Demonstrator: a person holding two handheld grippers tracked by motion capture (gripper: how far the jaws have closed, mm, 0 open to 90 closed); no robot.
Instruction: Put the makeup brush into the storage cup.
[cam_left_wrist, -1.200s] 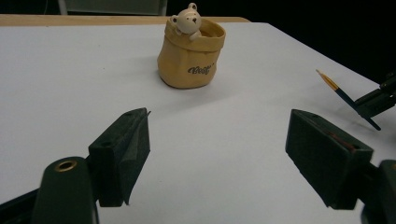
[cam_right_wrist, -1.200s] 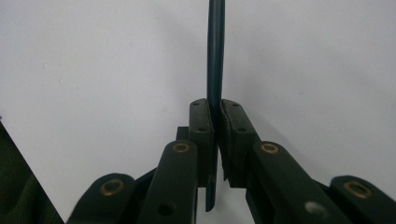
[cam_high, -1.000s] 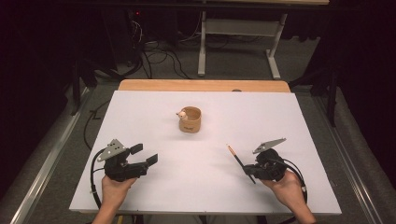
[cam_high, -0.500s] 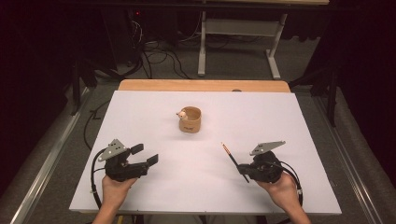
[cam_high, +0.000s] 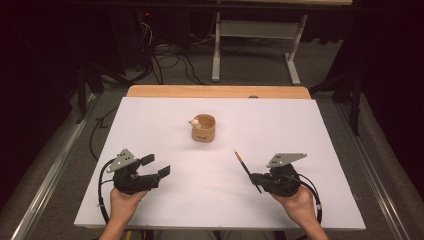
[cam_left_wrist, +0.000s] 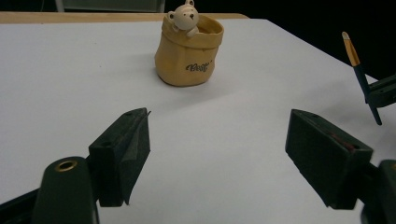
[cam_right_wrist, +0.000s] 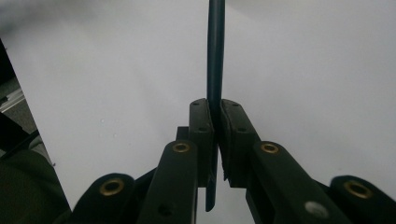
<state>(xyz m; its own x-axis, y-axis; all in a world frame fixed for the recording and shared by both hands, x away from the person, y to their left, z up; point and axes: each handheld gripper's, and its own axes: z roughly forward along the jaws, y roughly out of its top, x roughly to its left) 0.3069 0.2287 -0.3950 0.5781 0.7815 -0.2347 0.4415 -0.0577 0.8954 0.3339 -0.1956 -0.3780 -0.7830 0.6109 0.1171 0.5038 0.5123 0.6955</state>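
A tan pouch-shaped holder (cam_high: 204, 129) with a small bear figure at its rim stands at the middle of the white table (cam_high: 150, 115). In the left gripper view the holder (cam_left_wrist: 189, 56) is straight ahead, well beyond the jaws. My left gripper (cam_high: 157, 165) rests near the front left, open, with nothing between its jaws (cam_left_wrist: 217, 154). My right gripper (cam_high: 255, 177) at the front right is shut on a thin dark pencil (cam_high: 242, 162) with an orange tip. The pencil slants up and away to the left. Its shaft (cam_right_wrist: 215, 56) runs up between the closed pads (cam_right_wrist: 217, 121).
A wooden board edge (cam_high: 220, 91) shows behind the white surface. Beyond the table lie floor cables (cam_high: 165, 60) and a metal stand (cam_high: 255, 45). From the left gripper view the pencil (cam_left_wrist: 357, 65) and the right gripper (cam_left_wrist: 383, 91) sit at the far right.
The right gripper and its pencil have shifted a little to the left. The left gripper has stayed where it was.
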